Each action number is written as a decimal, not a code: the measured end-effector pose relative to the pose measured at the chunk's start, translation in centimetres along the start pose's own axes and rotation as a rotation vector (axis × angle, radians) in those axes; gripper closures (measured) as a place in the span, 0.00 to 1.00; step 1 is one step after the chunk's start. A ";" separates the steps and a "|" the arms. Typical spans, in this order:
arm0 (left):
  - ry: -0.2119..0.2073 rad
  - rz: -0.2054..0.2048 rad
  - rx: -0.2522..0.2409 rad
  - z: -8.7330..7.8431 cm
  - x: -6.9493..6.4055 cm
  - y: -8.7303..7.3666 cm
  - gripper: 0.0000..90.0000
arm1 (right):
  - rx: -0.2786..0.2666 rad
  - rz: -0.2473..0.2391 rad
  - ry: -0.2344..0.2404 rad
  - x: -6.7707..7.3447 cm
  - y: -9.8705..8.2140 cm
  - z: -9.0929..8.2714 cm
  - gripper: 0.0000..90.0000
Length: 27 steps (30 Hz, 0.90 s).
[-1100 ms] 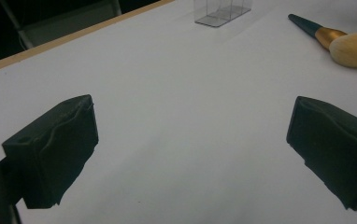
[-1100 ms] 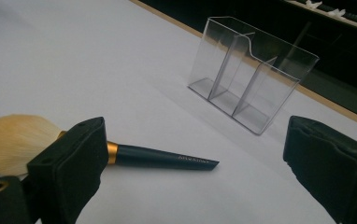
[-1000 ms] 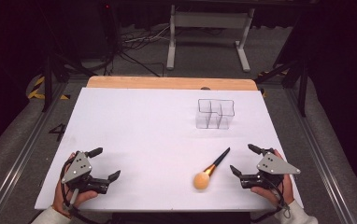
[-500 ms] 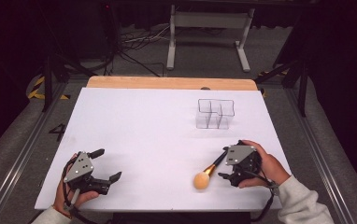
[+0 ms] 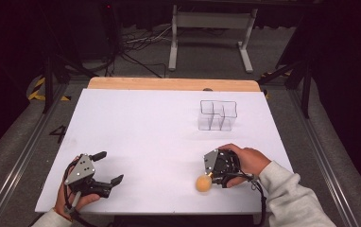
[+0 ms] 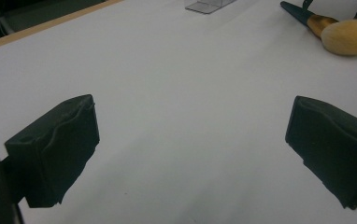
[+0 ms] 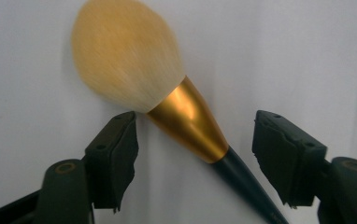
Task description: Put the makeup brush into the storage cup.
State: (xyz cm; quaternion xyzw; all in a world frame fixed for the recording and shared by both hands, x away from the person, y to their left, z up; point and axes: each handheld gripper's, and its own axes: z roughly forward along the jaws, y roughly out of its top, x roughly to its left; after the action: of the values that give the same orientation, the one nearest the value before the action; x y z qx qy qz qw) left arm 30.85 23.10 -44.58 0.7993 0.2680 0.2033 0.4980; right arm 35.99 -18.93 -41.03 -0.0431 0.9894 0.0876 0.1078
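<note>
the right tongs (image 7: 193, 154) straddled the makeup brush (image 7: 167, 102), which lay flat on the white surface (image 5: 159, 132) at about five o'clock. their jaws had just been closing around the gold ferrule, but neither pad pressed on it, so nothing was grasped. the step looked like the pick-up; next, squeeze fully, then lift toward the clear organizer (image 5: 217, 115) at one o'clock. the left tongs (image 5: 104, 166) rested released at seven o'clock.
</note>
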 end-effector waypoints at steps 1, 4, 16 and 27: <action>-0.005 0.000 -0.004 0.0 0.0 0.0 0.04 | 0.010 -0.011 0.015 -0.1 0.1 0.3 0.41; -0.009 -0.007 -0.004 0.1 0.0 0.0 0.04 | 0.017 -0.003 0.029 -0.4 0.1 0.8 0.45; -0.015 -0.009 0.010 0.2 0.1 -0.1 0.04 | -0.015 -0.021 0.128 -0.8 0.0 1.2 0.71; -0.012 -0.012 0.000 0.1 0.1 -0.1 0.04 | -0.177 0.032 0.065 -0.6 -1.3 -0.4 0.73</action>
State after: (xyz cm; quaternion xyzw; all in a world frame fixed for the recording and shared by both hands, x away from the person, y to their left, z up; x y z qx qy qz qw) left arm 30.98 23.08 -44.68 0.7989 0.2695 0.1954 0.5008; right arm 36.63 -20.25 -40.72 -0.0392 0.9813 0.1749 0.0700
